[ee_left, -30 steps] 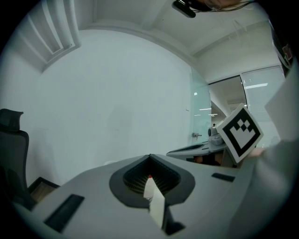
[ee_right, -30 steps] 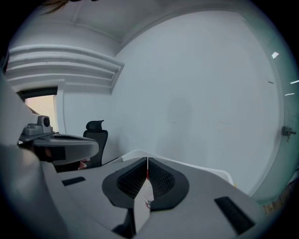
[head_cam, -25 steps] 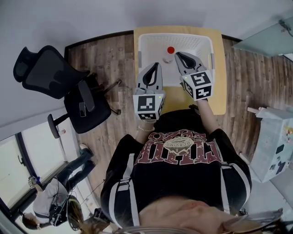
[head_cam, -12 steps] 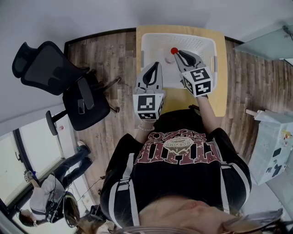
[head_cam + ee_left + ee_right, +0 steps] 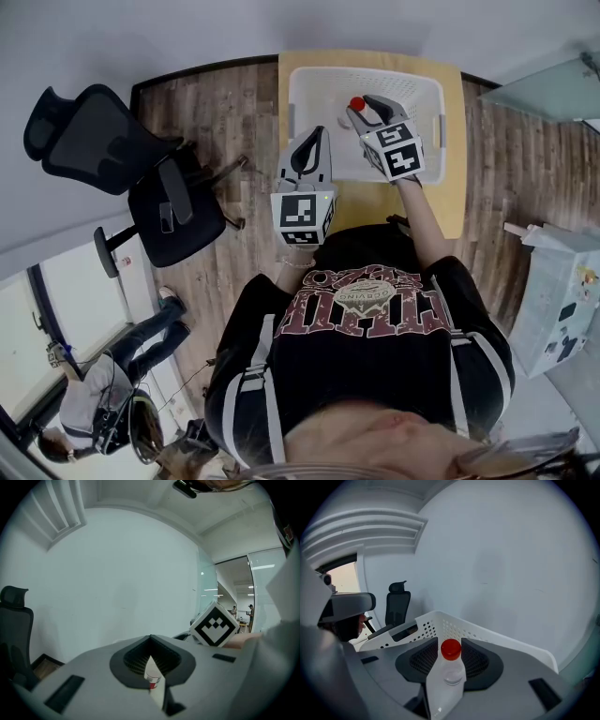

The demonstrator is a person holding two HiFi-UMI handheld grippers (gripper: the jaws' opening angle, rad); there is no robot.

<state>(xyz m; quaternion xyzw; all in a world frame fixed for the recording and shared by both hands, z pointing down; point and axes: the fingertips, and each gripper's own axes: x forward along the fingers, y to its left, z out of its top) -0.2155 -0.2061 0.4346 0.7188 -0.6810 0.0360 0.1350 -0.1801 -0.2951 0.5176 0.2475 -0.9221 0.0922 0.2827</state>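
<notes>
Head view and both gripper views of a person standing at a yellow table (image 5: 452, 192) that carries a white perforated basket (image 5: 434, 94). The right gripper (image 5: 366, 106) reaches over the basket with its marker cube (image 5: 395, 150) turned upward. In the right gripper view its jaws stand apart by the width of a clear plastic bottle (image 5: 446, 679) and press against it from both sides near the neck. The bottle's red cap (image 5: 451, 649) rises upright between the two dark ribbed pads (image 5: 421, 660). The bottle is inside the basket, toward the far wall, whose rim shows just behind the cap. The left gripper (image 5: 320, 139) hovers over the near left part of the basket, beside the right one and not touching it. Its jaws are drawn together to a narrow slit and hold nothing. A small white thing with a red band (image 5: 152, 680) shows in that slit; it is too small to identify, and contact with the jaws cannot be judged. A black office chair (image 5: 103, 150) stands on the wooden floor (image 5: 239, 117) to the left of the table, well apart from it. Another person (image 5: 94, 412) stands at the lower left edge of the head view.
</notes>
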